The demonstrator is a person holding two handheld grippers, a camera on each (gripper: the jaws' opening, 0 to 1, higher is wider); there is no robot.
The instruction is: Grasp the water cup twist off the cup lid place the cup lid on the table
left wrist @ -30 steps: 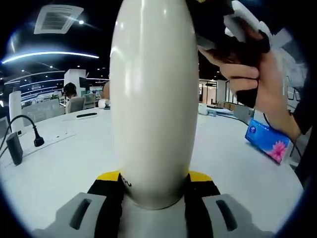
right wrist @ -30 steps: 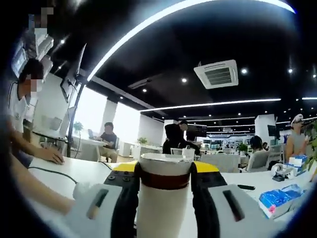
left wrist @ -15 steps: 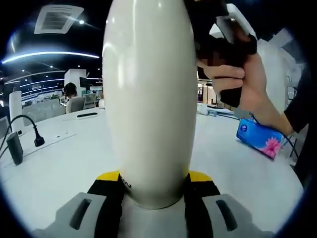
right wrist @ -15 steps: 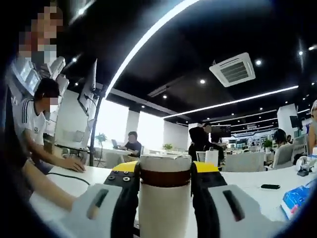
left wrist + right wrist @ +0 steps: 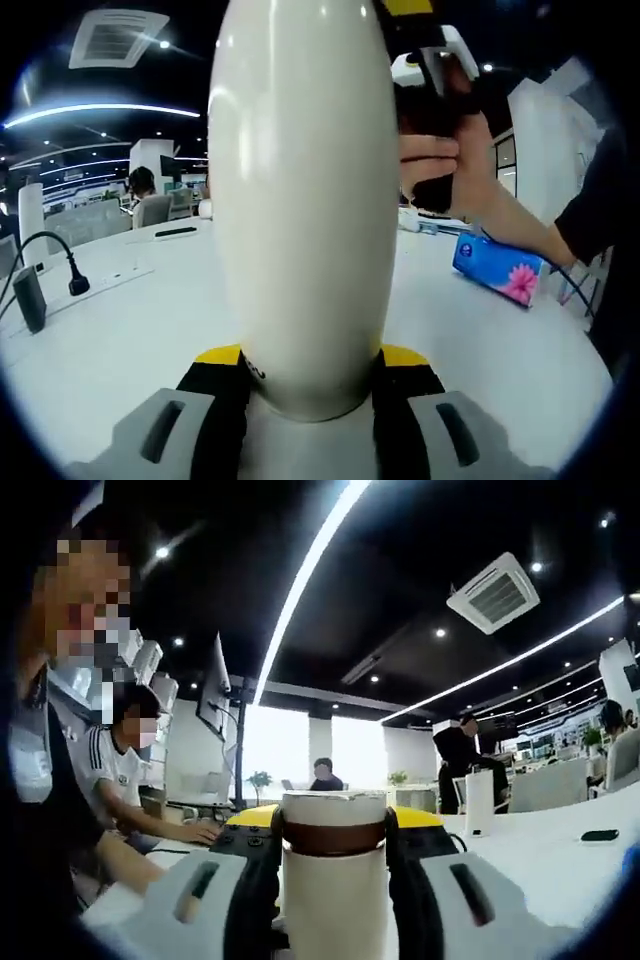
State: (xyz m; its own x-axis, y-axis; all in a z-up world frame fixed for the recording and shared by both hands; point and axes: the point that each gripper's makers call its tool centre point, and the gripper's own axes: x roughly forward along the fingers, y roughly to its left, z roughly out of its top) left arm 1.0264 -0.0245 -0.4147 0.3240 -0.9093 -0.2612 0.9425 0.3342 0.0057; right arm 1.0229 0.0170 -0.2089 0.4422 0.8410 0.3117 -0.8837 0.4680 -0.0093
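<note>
- Left gripper view: the left gripper (image 5: 310,385) pinches the white water cup (image 5: 305,200) low on its body between yellow-tipped jaws, steadying it upright over the white table (image 5: 120,330) so the top can be turned.
- At the upper right, a hand (image 5: 455,165) holds the right gripper (image 5: 430,75) level with the cup's top, placed to work the lid.
- A blue tissue pack (image 5: 497,270) lies on the table at the far right; a black plug and cable (image 5: 60,265) sit far left.
- Right gripper view: the right gripper (image 5: 335,865) has its jaws pressed against the cup lid (image 5: 335,825), white with a brown band; whether the lid is free of the cup cannot be told.
</note>
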